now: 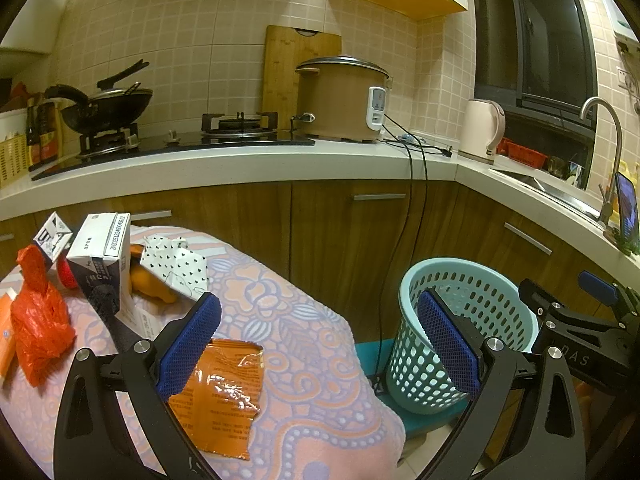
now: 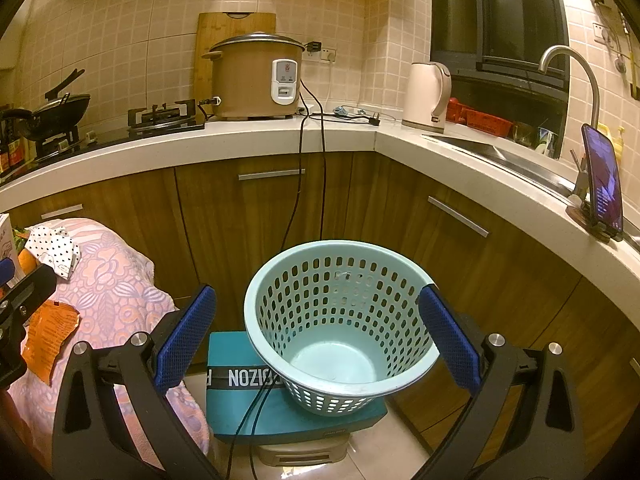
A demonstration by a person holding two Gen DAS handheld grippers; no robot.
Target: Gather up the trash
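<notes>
Left wrist view: the blue pad of the left gripper [image 1: 316,340] covers the orange wrapper's [image 1: 224,392] top left corner. The milk carton [image 1: 102,264] hides most of the orange object [image 1: 150,284] behind it. An orange box [image 1: 6,332] is cut off by the picture's left edge. Right wrist view: the basket [image 2: 340,320] hides part of the lettering on the teal box [image 2: 240,396].

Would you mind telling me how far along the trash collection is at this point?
Nothing looks collected yet: the blue basket is empty. Nothing is in hand either; the left gripper and right gripper are both open. Still on the covered table are the orange wrapper, red plastic bag, milk carton and dotted paper.
</notes>
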